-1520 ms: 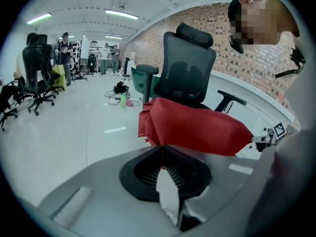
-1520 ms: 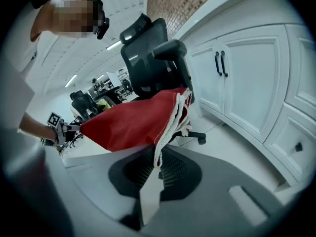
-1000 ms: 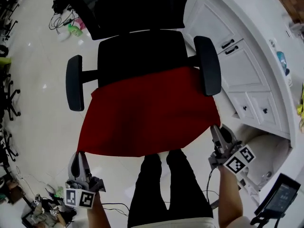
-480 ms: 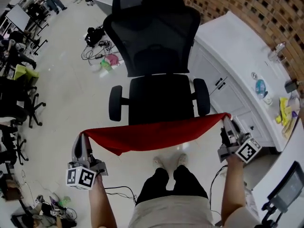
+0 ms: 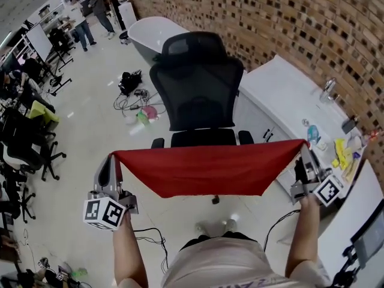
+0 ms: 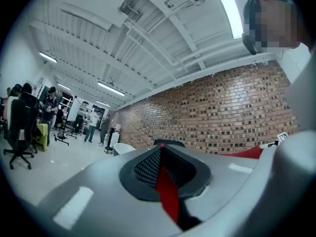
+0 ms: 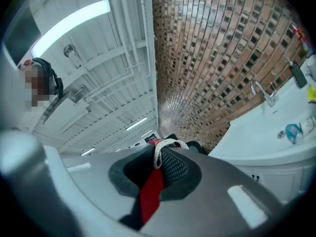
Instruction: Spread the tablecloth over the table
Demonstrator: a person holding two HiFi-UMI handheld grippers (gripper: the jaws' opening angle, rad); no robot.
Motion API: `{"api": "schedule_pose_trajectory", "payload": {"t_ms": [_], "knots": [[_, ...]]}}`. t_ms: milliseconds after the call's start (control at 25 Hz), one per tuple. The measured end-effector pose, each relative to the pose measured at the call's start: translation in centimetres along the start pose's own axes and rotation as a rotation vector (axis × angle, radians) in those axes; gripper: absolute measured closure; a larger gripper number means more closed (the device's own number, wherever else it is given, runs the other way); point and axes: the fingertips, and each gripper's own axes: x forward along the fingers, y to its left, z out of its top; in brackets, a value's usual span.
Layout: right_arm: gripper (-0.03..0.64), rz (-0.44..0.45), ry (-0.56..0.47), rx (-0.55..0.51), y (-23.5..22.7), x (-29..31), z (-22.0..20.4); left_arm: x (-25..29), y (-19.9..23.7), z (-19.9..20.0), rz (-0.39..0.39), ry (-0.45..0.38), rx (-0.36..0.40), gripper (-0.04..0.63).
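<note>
The red tablecloth (image 5: pixel 210 168) hangs stretched in the air between my two grippers, in front of a black office chair. My left gripper (image 5: pixel 112 159) is shut on its left corner, and the red cloth (image 6: pixel 165 186) shows pinched between the jaws in the left gripper view. At the right, my right gripper (image 5: pixel 304 150) is shut on the other corner; red cloth (image 7: pixel 150 191) and a white hem cord (image 7: pixel 160 149) sit between its pads. Both grippers are held up at about chest height and point roughly level. No table shows under the cloth.
The black office chair (image 5: pixel 195 92) stands right behind the cloth. A white counter (image 5: pixel 288 98) with a tap, bottles and small items runs along the brick wall at right. People (image 5: pixel 90 11), more chairs and cables are at far left. A monitor (image 5: pixel 366 242) sits at lower right.
Both grippers rose a long way, lifting the cloth off the chair seat until it hangs free. The head view tilted up, bringing the brick wall and room into sight.
</note>
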Motion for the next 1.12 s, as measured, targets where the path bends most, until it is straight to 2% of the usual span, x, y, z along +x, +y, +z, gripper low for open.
{"api": "schedule_pose_trajectory", "payload": {"t_ms": [200,360,600,720,920,1120], "knots": [[0.595,-0.067,-0.044,-0.164,1.8,-4.2,4.0,0.4,-3.3,2.0,-0.062,-0.022,0.035,0.581],[0.595,-0.139,-0.076,-0.294,2.5,-7.4,7.0,1.8,-6.3,1.8,-0.126,-0.008,0.047,0.582],[0.595,-0.223,-0.166,-0.317,2.3,-12.2,10.4,5.4,-10.8,0.6,-0.256,0.022,0.013,0.581],[0.595,-0.297,-0.197,-0.327,1.8,-16.3,11.1,7.5,-13.8,-0.4,-0.328,0.027,-0.002,0.581],[0.595,-0.447,-0.284,-0.380,3.1,-24.9,12.2,11.7,-21.5,-2.3,-0.518,0.055,-0.015,0.581],[0.595,-0.713,-0.363,-0.428,6.0,-35.3,10.9,12.9,-29.9,-5.5,-0.758,0.117,-0.006,0.581]]}}
